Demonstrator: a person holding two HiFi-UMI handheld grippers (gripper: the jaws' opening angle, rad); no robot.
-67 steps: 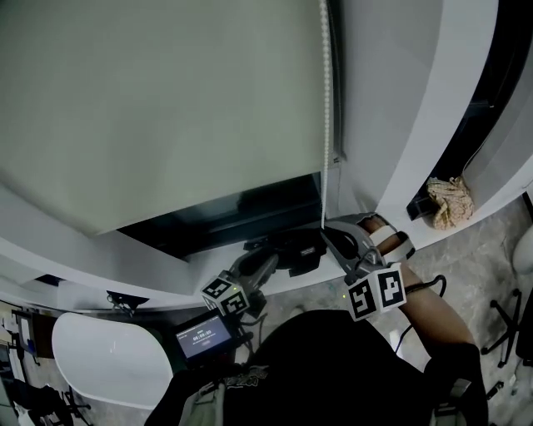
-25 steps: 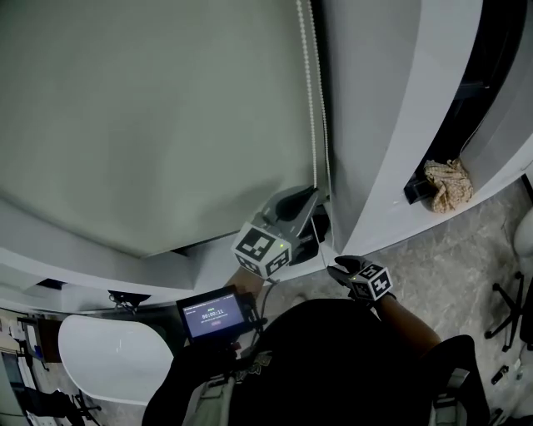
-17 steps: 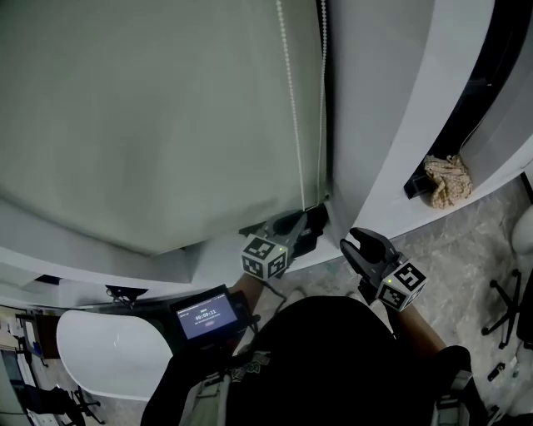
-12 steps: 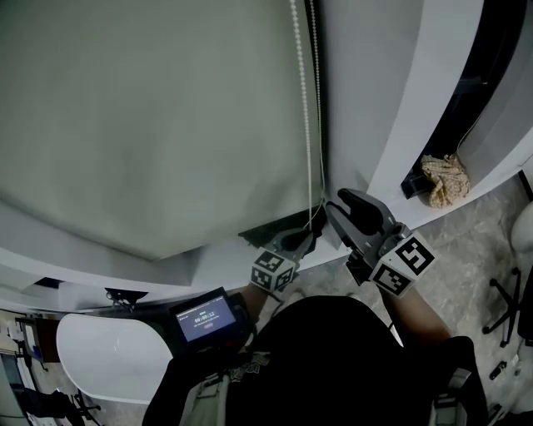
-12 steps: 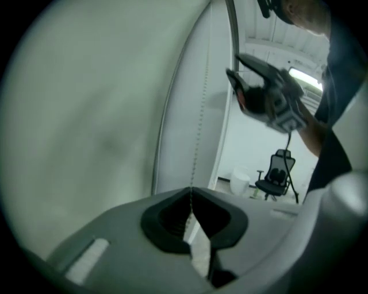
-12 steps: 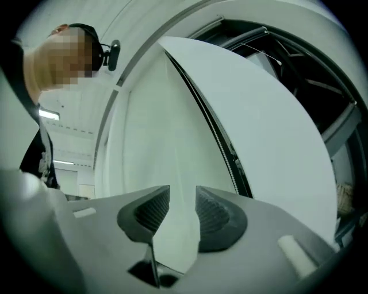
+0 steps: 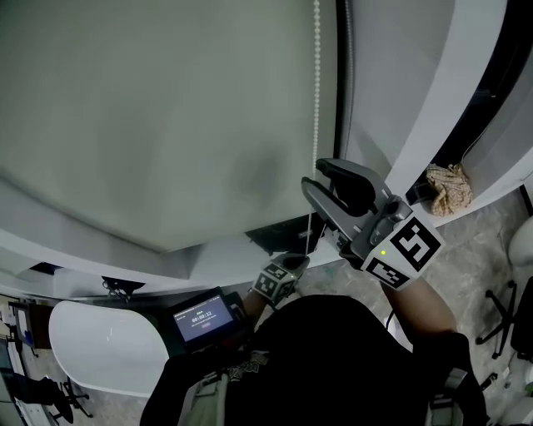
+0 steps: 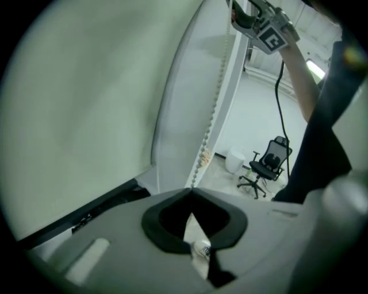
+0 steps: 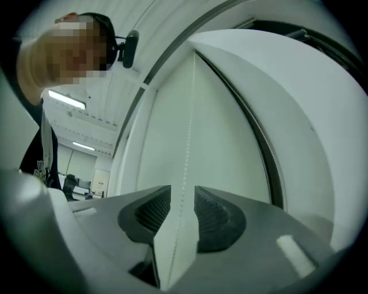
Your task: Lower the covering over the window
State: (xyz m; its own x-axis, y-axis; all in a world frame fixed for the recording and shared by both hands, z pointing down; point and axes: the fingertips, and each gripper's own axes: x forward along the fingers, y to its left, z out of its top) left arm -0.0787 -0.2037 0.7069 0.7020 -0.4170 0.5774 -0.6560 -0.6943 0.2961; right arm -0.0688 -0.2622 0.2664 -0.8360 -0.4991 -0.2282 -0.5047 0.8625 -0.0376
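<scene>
Window wall: roller blind, bead chain beside blind; left gripper clamped on chain; right gripper higher, jaws apart around chain, just closing.

We see a matt, cloth-like blind, a chain of smooth pale beads, a smooth white frame and a crumpled cloth rag. The right gripper is matt grey plastic with ribbed black pads.

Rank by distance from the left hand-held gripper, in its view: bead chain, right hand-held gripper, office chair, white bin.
1. Bead chain: pinched in the left hand-held gripper.
2. Right hand-held gripper: above, jaws have just been closing around the chain, not gripping.
3. Office chair, white bin: far right, too close to call.
</scene>
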